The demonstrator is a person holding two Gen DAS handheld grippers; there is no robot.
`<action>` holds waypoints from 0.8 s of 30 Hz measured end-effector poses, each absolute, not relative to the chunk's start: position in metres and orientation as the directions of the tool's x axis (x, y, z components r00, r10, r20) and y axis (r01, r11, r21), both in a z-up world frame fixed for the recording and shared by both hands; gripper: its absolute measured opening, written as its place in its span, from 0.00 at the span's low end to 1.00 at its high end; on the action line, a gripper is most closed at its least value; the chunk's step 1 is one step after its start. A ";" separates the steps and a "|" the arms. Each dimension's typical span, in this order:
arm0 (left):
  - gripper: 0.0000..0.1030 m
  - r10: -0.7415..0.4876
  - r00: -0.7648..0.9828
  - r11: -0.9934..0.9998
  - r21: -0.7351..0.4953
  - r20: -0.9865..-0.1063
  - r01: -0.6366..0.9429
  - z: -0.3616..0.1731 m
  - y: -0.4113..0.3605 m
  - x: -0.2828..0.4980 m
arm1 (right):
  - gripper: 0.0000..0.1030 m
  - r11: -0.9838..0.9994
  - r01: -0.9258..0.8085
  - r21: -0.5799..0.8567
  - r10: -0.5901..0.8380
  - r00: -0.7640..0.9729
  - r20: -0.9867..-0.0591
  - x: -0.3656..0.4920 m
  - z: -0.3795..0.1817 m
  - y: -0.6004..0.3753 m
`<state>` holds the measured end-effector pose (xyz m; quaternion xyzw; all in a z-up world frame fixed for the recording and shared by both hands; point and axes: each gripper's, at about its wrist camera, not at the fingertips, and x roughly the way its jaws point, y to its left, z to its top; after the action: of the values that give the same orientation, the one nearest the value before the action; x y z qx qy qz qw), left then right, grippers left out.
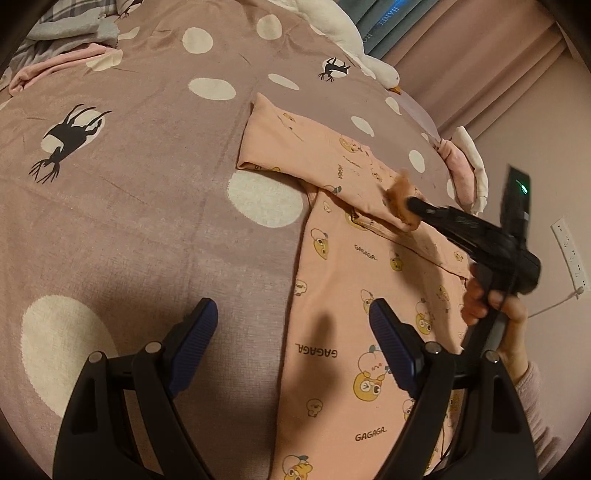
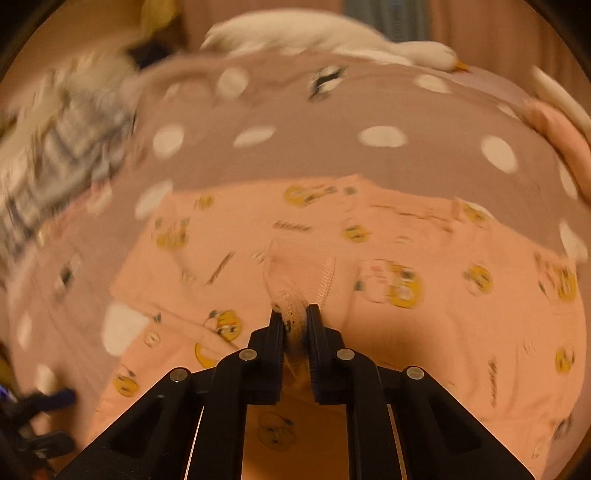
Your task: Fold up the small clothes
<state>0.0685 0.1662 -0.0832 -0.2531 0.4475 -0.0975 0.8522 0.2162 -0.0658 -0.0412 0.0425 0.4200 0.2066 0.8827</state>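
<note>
A small pink garment [image 1: 351, 295] printed with yellow cartoon faces lies spread on the bed. One sleeve [image 1: 295, 147] is lifted across its upper part. My right gripper [image 2: 294, 314] is shut on the sleeve's ribbed cuff [image 2: 295, 291], which bunches between the pads. In the left wrist view the right gripper [image 1: 410, 203] reaches in from the right with the cuff [image 1: 397, 199] at its tip, a person's hand [image 1: 491, 306] on its handle. My left gripper [image 1: 291, 308] hangs open over the garment's left edge, with nothing between its fingers.
The bedspread [image 1: 147, 203] is mauve with white dots and black deer. A white goose plush [image 1: 354, 40] lies at the far edge. Pink and white cloths [image 1: 465, 166] are bunched at the right edge, and grey plaid clothes [image 1: 66, 29] are at the top left. A power strip [image 1: 570, 254] is on the wall.
</note>
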 end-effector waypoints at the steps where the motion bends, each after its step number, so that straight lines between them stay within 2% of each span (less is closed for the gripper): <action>1: 0.82 -0.395 0.578 0.851 -0.521 -0.714 -0.062 -0.083 0.166 0.069 | 0.12 0.905 -0.294 0.309 0.425 0.569 -0.704 0.214 -0.040 -0.082; 5: 0.82 -0.397 0.573 0.850 -0.522 -0.717 -0.065 -0.084 0.163 0.069 | 0.12 0.822 -0.158 0.547 0.531 0.562 -0.635 0.209 -0.054 -0.143; 9: 0.82 -0.394 0.565 0.854 -0.516 -0.725 -0.066 -0.084 0.160 0.071 | 0.40 0.781 -0.093 0.617 0.562 0.535 -0.631 0.210 -0.070 -0.163; 12: 0.82 -0.387 0.562 0.859 -0.508 -0.731 -0.070 -0.084 0.158 0.071 | 0.41 0.771 -0.109 0.627 0.579 0.529 -0.620 0.217 -0.068 -0.157; 17: 0.82 -0.377 0.555 0.864 -0.497 -0.741 -0.076 -0.084 0.158 0.069 | 0.41 0.811 -0.130 0.570 0.551 0.496 -0.671 0.234 -0.073 -0.132; 18: 0.82 -0.375 0.554 0.865 -0.496 -0.743 -0.079 -0.084 0.158 0.068 | 0.34 0.833 -0.146 0.534 0.528 0.499 -0.687 0.234 -0.072 -0.125; 19: 0.82 -0.375 0.553 0.865 -0.496 -0.744 -0.082 -0.084 0.157 0.068 | 0.16 0.849 -0.167 0.502 0.512 0.500 -0.698 0.234 -0.070 -0.121; 20: 0.82 -0.374 0.552 0.864 -0.496 -0.745 -0.084 -0.084 0.157 0.068 | 0.09 0.867 -0.189 0.462 0.489 0.499 -0.715 0.233 -0.067 -0.114; 22: 0.82 -0.372 0.551 0.865 -0.494 -0.747 -0.086 -0.084 0.156 0.067 | 0.07 0.892 -0.217 0.397 0.450 0.518 -0.728 0.231 -0.058 -0.107; 24: 0.82 -0.372 0.549 0.866 -0.493 -0.749 -0.086 -0.084 0.155 0.067 | 0.06 0.881 -0.249 0.402 0.470 0.549 -0.691 0.226 -0.039 -0.110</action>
<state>0.0675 0.1551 -0.0843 -0.2450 0.4674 -0.0844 0.8452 0.2263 -0.1101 -0.0386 0.1295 0.4274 0.2067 0.8706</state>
